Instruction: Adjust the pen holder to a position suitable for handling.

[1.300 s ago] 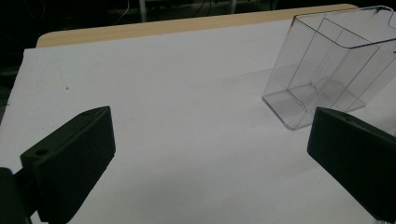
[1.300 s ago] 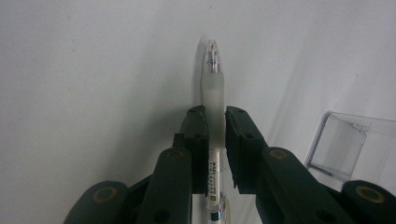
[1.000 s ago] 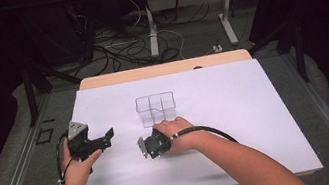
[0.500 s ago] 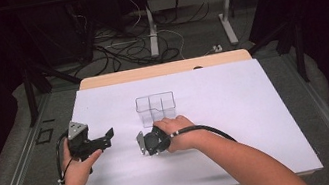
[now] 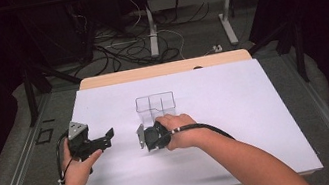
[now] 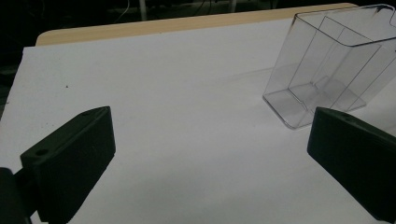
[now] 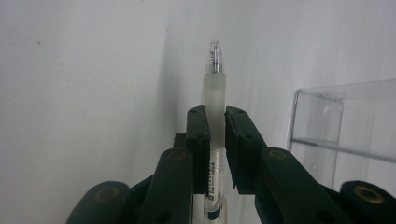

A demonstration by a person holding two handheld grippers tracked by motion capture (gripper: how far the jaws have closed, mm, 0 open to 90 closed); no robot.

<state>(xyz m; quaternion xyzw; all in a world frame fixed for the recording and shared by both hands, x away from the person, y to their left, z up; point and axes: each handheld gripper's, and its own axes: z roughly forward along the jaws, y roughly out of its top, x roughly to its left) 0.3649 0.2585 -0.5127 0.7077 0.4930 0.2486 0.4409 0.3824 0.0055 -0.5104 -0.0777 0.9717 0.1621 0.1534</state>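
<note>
Pen (image 7: 214, 88) in right claw (image 7: 215, 122)

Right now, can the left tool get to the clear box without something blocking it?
Probably yes. The left tool is open, and bare white table lies between it and the clear box. The right tool, holding a pen, is beside the box, not across that path.

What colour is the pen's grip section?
Frosted translucent white on the pen, with a clear tip; the right gripper view shows it best.
</note>
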